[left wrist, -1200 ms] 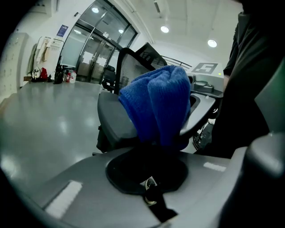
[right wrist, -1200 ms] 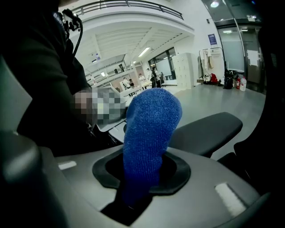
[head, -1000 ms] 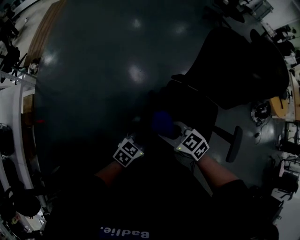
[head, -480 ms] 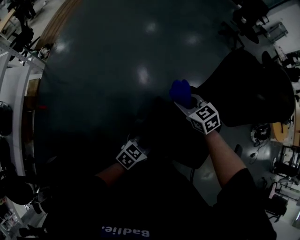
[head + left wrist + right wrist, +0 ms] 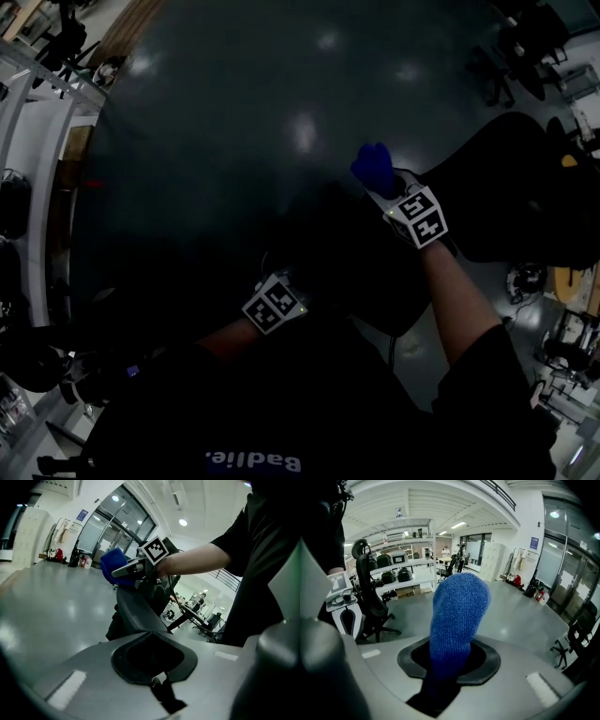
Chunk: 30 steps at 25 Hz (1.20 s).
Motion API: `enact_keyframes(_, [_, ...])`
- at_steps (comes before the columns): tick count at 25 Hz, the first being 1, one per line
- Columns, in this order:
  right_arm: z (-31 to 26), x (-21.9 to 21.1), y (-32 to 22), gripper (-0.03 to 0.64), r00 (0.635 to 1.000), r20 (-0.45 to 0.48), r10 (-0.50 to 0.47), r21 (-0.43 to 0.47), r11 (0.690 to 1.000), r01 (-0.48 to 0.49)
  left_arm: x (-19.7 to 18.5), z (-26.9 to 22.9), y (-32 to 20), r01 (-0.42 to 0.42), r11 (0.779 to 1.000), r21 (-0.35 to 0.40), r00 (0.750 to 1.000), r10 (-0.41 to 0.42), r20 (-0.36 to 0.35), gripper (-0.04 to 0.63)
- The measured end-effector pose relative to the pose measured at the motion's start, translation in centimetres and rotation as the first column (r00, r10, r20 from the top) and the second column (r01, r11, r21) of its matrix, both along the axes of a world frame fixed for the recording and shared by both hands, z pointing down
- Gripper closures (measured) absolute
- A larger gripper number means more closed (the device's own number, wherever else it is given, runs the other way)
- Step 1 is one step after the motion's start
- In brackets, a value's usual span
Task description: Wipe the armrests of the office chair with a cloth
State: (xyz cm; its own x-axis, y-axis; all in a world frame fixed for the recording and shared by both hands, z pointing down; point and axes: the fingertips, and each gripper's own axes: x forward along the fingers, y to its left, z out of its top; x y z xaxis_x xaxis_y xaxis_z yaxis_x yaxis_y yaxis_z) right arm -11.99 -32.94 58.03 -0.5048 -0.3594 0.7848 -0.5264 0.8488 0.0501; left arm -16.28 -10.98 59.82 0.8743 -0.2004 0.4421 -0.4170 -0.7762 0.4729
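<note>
head view: in the last second my right gripper [image 5: 382, 190] has swung the blue cloth [image 5: 372, 169] up and away from the left gripper [image 5: 279, 281], toward the chair [image 5: 525, 187]. the right fingers [image 5: 525, 686] are clenched on the cloth. the left fingers [image 5: 93, 681] are closed on nothing. i judge wiping hasn't begun.

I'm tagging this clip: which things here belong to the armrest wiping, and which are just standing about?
Part of the job:
- blue cloth
- right gripper, claw shut on the cloth
- office chair just below the cloth

Just standing about:
- spare chair by the shelves
- shelves with dark gear on them
- white lockers
</note>
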Motion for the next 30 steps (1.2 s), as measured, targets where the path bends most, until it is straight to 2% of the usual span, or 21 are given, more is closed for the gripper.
enact_keyframes(7, [0.3, -1.2, 1.7, 0.491, 1.0, -0.003, -0.013, 0.02, 1.0, 0.013, -0.1, -0.1, 0.2, 0.008, 1.0, -0.009, 1.0, -0.008, -0.019, 0.575])
enact_keyframes(13, [0.3, -2.4, 3.7, 0.492, 0.999, 0.035, -0.024, 0.016, 1.0, 0.023, -0.3, 0.2, 0.2, 0.021, 1.0, -0.012, 1.0, -0.021, -0.023, 0.575])
enact_keyframes(17, [0.2, -4.0, 5.6, 0.491, 0.997, 0.055, -0.062, 0.002, 0.998, 0.062, -0.6, 0.3, 0.2, 0.026, 1.0, -0.012, 0.999, -0.026, -0.02, 0.575])
enact_keyframes(30, [0.0, -7.3, 12.1, 0.492, 0.983, 0.154, -0.099, -0.071, 0.991, 0.111, -0.7, 0.6, 0.5, 0.024, 1.0, -0.004, 1.0, -0.024, -0.01, 0.575])
